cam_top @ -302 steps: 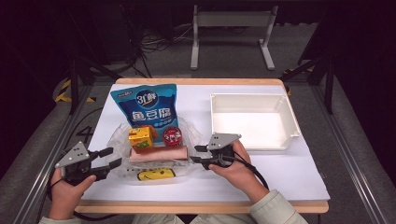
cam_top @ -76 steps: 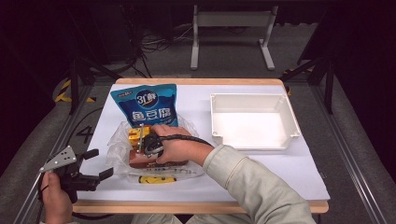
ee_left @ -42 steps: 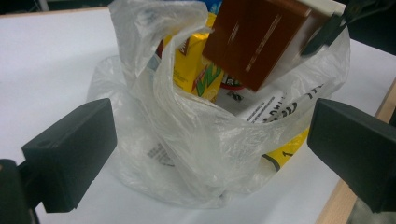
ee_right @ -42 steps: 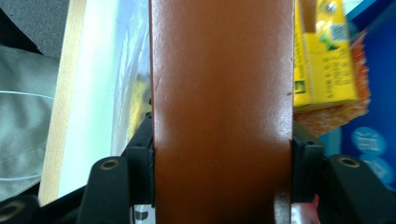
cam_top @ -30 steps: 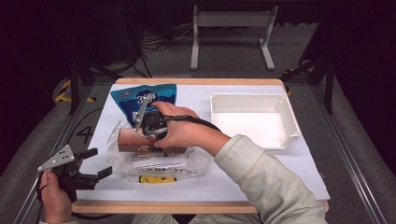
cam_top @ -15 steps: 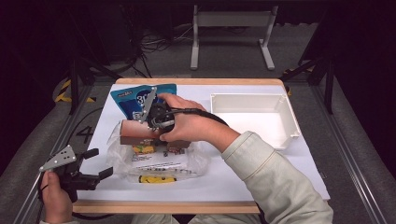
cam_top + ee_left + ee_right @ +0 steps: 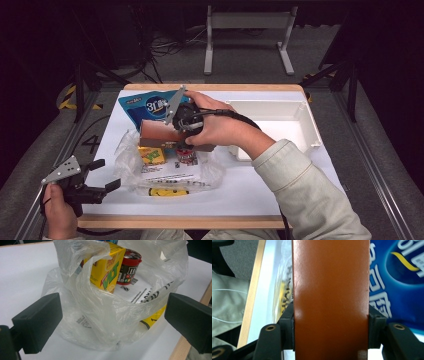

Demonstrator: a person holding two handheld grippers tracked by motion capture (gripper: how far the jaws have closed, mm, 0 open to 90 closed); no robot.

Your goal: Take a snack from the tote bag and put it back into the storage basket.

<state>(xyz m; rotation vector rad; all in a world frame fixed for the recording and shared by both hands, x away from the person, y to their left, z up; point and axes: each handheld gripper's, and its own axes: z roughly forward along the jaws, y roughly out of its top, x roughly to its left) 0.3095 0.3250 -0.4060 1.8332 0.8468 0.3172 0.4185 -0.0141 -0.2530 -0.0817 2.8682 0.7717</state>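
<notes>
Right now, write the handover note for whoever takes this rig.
Right gripper: shut on the brown box, held lifted above the plastic bag, next to the blue pouch.
Left gripper: open, holding nothing, at the table's near left corner, facing the bag.
In the bag: yellow carton, red-lidded cup.
White tray at far right holds nothing.
Done: box is out of the bag.
Left, likely: set the box down, perhaps in the tray; then carton and cup.
</notes>
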